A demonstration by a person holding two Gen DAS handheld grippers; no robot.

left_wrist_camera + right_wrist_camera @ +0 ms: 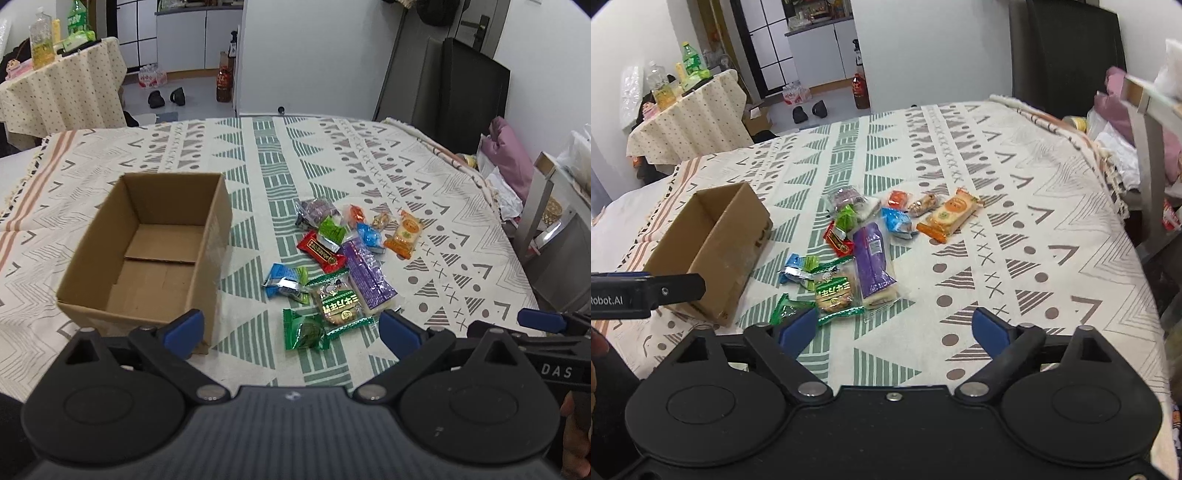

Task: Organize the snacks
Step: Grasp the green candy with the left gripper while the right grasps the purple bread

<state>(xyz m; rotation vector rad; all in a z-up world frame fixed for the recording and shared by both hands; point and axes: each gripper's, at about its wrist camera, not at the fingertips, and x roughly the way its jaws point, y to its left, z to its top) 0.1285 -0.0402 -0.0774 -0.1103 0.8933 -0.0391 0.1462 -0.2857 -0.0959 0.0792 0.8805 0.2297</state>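
A: Now, entry one, left wrist view. What do we list?

B: We list the left gripper (291, 330), jaws standing wide, nothing between the pads. Just ahead of it, touching neither finger, lies the dark green packet (304, 331). Beyond that we have the green biscuit packet (338, 301) and the long purple bar (365, 275), its length running away from us and slightly leftward. Ahead and to the left sits the cardboard box (147, 254), open and empty, long side running away from us. The right gripper (543, 321) shows at the right edge, well apart from the pile.

A: Entry two, right wrist view?

B: We list the right gripper (895, 330), jaws well apart and holding nothing. The snack pile (871, 243) lies ahead and to its left; the dark green packet (788, 308) sits just beside the left fingertip, partly hidden by it. The purple bar (873, 264) points away, almost in line with the fingers. The orange cracker packet (947, 216) lies farther off, slanted, on the tablecloth (1052, 258). The box (713, 254) is far left, beyond the left gripper's finger (646, 291).

A: Which hand do we judge nearer?

B: We judge the left for the dark green packet, since that packet lies between its fingers' line and next to the box. The right seems better placed for the orange packet.
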